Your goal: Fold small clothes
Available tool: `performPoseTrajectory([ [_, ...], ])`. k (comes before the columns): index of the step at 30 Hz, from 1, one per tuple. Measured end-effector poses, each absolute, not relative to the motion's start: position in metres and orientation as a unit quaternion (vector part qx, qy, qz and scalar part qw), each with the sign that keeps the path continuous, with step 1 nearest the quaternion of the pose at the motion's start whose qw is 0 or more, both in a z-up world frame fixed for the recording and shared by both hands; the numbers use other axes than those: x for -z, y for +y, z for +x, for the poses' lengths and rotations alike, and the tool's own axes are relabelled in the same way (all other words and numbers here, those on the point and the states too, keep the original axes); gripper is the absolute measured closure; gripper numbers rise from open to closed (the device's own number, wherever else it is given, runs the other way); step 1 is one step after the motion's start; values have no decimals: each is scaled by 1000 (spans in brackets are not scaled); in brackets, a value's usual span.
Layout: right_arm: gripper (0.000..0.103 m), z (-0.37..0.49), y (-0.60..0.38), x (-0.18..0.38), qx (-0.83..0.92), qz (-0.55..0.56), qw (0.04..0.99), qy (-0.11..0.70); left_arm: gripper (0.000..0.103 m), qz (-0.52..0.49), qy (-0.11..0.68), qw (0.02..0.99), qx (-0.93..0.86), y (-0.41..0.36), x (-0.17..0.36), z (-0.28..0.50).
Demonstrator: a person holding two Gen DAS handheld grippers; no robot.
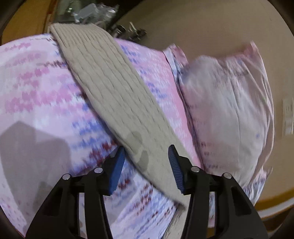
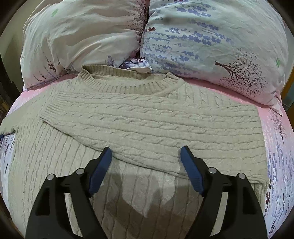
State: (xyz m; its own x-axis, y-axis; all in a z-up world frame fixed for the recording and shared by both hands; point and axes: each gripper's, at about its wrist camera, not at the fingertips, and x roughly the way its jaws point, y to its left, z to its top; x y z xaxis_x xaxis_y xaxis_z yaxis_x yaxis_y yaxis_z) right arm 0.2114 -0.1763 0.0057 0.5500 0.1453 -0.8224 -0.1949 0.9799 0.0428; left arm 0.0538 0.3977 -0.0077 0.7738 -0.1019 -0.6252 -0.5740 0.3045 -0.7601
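A beige cable-knit sweater (image 2: 147,183) lies flat on a bed, collar (image 2: 128,82) toward the pillows, with one sleeve (image 2: 156,128) folded across its chest. My right gripper (image 2: 146,149) hovers open over the lower edge of that folded sleeve, and nothing sits between its blue pads (image 2: 100,169). In the blurred left wrist view, a long beige knit sleeve (image 1: 114,95) runs diagonally across the pink flowered sheet (image 1: 42,92). My left gripper (image 1: 146,152) is open above it, its pads apart on either side of the knit and not pressing it.
Two flower-printed pillows (image 2: 82,33) (image 2: 211,36) lie at the head of the bed, touching the collar. One pillow (image 1: 226,101) shows right of the sleeve. Cluttered objects (image 1: 91,12) stand beyond the bed's far edge against a tan wall (image 1: 202,27).
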Motion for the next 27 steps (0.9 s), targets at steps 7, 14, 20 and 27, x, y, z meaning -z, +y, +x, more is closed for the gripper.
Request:
performPoseTrajectory([
  [7, 26, 210, -179, -5, -102, -17, 882, 461, 88, -559, 282, 759, -179, 409, 4, 61],
  [14, 26, 209, -185, -9, -107, 0, 883, 457, 96, -493, 251, 825, -110, 368, -46, 93],
  [20, 26, 203, -203, -17, -94, 35, 890, 444, 96, -393, 250, 884, 28, 267, -98, 145],
  [27, 26, 195, -240, -19, -70, 80, 891, 441, 96, -269, 329, 881, 207, 94, -79, 186],
])
